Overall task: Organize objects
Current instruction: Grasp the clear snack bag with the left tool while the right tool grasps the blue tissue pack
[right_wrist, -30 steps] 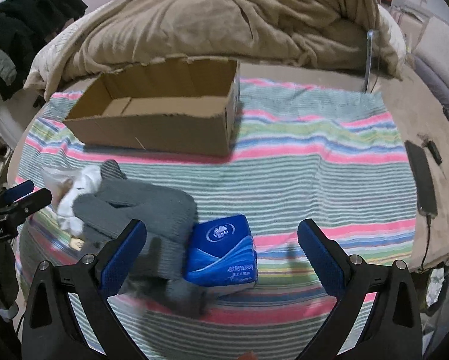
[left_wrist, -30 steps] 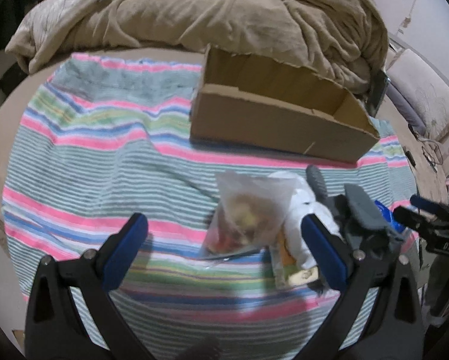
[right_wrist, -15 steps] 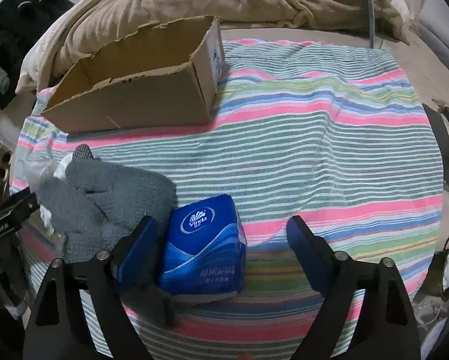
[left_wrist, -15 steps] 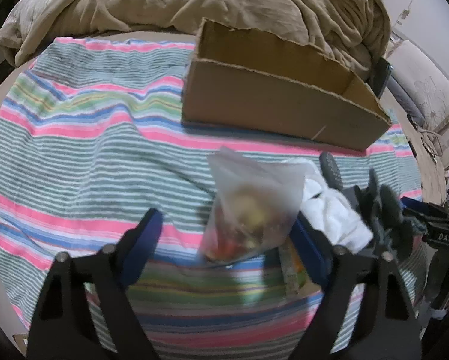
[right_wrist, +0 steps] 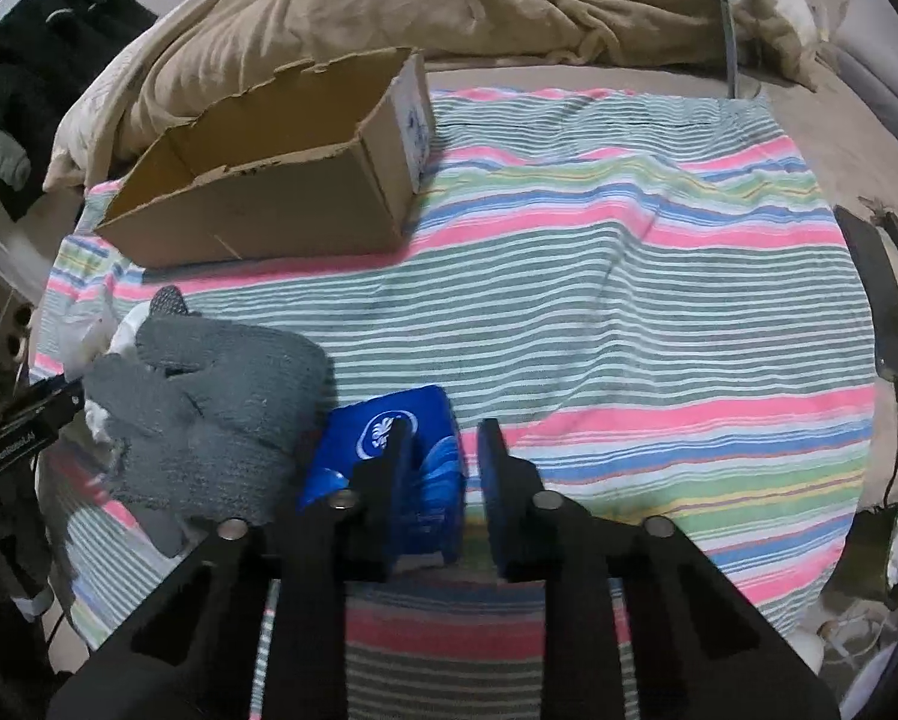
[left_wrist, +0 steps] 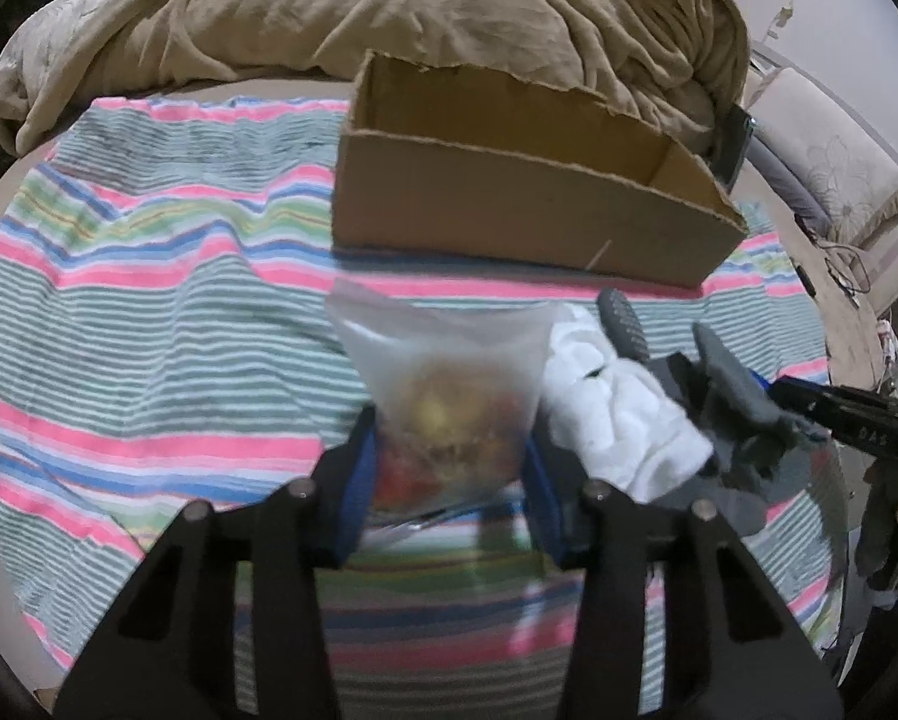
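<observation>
Right now my left gripper (left_wrist: pixel 449 468) has its blue pads closed against both sides of the clear plastic bag (left_wrist: pixel 443 384) of snacks, low down where the contents give something to squeeze. My right gripper (right_wrist: pixel 440 468) is narrowed around the blue tissue pack (right_wrist: pixel 389 456); its left finger crosses the pack's top, so I cannot tell whether it truly grips. Both items lie on the striped towel (right_wrist: pixel 629 312), just short of the open cardboard box (left_wrist: pixel 509 204), which I judge is their destination. A grey glove (right_wrist: pixel 209 396) lies between them.
</observation>
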Demonstrator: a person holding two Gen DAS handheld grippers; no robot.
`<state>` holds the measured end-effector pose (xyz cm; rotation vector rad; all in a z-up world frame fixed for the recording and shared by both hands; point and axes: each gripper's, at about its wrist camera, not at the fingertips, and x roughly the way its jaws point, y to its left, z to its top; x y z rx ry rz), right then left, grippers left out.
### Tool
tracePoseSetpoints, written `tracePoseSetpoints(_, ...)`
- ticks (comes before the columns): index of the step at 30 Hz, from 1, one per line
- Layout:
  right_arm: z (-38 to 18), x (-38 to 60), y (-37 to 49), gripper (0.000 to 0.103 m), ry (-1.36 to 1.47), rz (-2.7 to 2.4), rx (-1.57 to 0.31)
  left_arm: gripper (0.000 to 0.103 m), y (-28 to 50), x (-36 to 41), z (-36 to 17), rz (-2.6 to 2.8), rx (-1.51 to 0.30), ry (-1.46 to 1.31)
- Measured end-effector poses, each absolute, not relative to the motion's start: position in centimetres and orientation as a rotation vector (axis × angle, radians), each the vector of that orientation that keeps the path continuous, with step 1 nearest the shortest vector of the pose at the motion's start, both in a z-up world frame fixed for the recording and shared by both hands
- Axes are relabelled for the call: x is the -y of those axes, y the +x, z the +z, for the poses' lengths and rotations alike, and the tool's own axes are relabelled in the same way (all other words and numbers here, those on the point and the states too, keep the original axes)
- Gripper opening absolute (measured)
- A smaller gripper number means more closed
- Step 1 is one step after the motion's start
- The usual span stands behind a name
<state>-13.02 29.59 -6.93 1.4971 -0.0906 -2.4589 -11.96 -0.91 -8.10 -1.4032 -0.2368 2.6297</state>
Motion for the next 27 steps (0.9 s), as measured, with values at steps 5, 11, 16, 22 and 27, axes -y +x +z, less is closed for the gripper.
tracePoseSetpoints(5,-7.6,-28.5,-13.4,0.066,1.543,-2.380,0.075,0.046,-11.4,1.2,-7.3,2.641,0.244,-1.384)
tracePoseSetpoints(11,-8.3,-27.3,-13.7,0.064,1.539,-2.347,0.024,0.046,-10.7,1.7,-6.8,2.657,0.260,-1.379)
tracePoseSetpoints(16,-8.3,-27.3,-13.1,0.037,1.514,-2.341,0.016,0.046,-10.2,2.0,-6.1,2.667,0.261,-1.364)
tracePoseSetpoints(22,-6.9,-28.0,-12.7,0.029,1.475,-2.374,0.047,0.046,-10.0,2.3,-4.8,2.683,0.257,-1.328)
tracePoseSetpoints(27,-4.6,-28.8,-12.8,0.028,1.410,-2.428,0.051,0.046,-10.2,2.1,-3.5,2.695,0.254,-1.299)
